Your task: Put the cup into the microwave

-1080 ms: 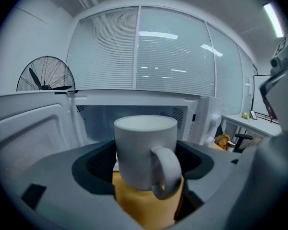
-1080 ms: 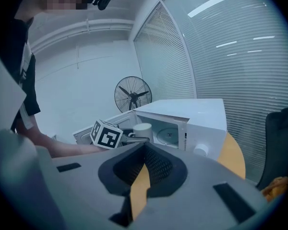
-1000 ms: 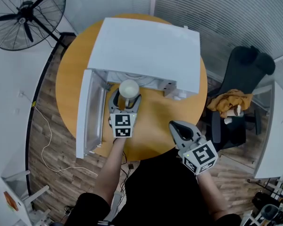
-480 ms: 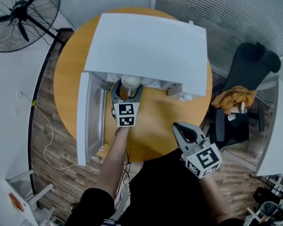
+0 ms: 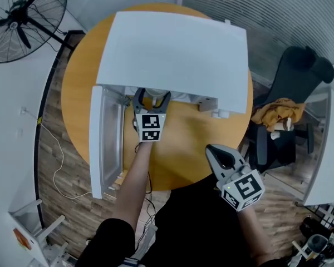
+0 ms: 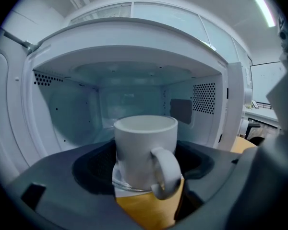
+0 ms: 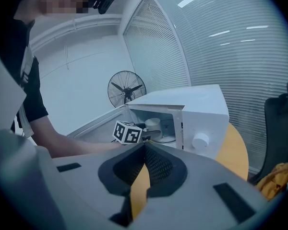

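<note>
Jaws of the left gripper point(image 6: 146, 169) pinch the white cup point(image 6: 145, 147), upright with its handle facing the camera; the open microwave point(image 6: 134, 37) cavity lies just beyond. Head view: those jaws reach under the microwave's front edge, while the right gripper point(image 5: 212, 150) hangs well back over the orange surface point(image 5: 181, 143). Right gripper view: jaws pressed together, empty, microwave well ahead.

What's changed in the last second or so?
The left gripper, shut on the cup, moved forward, carrying it from in front of the microwave into its mouth. The right gripper stayed shut and empty near the edge of the table; the door stayed open.
</note>
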### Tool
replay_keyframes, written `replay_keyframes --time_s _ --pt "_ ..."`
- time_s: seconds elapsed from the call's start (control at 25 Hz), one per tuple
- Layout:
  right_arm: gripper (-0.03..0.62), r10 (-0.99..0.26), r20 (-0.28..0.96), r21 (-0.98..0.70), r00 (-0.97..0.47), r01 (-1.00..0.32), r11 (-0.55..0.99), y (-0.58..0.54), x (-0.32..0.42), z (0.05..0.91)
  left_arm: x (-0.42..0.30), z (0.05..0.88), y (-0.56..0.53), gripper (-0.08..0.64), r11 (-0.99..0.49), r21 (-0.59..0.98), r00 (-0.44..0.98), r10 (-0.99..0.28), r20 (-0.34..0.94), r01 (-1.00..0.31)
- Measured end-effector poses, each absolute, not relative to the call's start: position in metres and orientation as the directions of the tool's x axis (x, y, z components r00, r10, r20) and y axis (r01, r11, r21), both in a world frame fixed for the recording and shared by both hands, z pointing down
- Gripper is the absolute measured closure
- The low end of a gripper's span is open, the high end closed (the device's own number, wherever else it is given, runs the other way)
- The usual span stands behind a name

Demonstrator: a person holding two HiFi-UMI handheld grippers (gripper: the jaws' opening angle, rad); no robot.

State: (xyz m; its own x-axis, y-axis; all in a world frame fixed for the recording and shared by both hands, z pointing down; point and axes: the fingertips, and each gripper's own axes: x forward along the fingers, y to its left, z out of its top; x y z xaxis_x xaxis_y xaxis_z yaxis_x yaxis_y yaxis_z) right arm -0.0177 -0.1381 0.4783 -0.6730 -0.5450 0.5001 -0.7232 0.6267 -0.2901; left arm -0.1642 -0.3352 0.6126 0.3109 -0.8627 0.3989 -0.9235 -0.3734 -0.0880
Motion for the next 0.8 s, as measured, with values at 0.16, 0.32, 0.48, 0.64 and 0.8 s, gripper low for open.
replay_keyframes --time_s 0.16,0.32,0.48,0.64,0.8 --pt "0.583 -0.545 0.496 -0.314 -0.676 -0.725 0.613 -0.14 -0.018 0.48 -0.162 0.614 -0.345 0.181 -0.381 -0.106 0.314 -0.866 0.389 -0.919" --pt "0.583 -0.544 0.497 -0.316 -0.677 -0.724 0.613 -0.139 -0.018 0.479 -0.16 0.613 -0.354 0.181 -0.382 -0.127 0.311 -0.872 0.377 -0.915" --pt "0.583 -0.544 0.498 -0.317 -0.676 -0.725 0.611 -0.139 -0.016 0.479 -0.156 0.612 -0.365 0.18 -0.389 -0.176 0.307 -0.879 0.364 -0.904" --pt "0.583 -0.547 0.501 -0.319 -0.67 -0.731 0.603 -0.138 -0.016 0.48 -0.153 0.61 -0.372 0.179 -0.395 -0.177 0.319 -0.882 0.346 -0.901" --pt "0.583 -0.548 0.502 -0.322 -0.669 -0.732 0.6 -0.139 -0.017 0.482 -0.153 0.611 -0.381 0.179 -0.386 -0.173 0.313 -0.887 0.338 -0.906"
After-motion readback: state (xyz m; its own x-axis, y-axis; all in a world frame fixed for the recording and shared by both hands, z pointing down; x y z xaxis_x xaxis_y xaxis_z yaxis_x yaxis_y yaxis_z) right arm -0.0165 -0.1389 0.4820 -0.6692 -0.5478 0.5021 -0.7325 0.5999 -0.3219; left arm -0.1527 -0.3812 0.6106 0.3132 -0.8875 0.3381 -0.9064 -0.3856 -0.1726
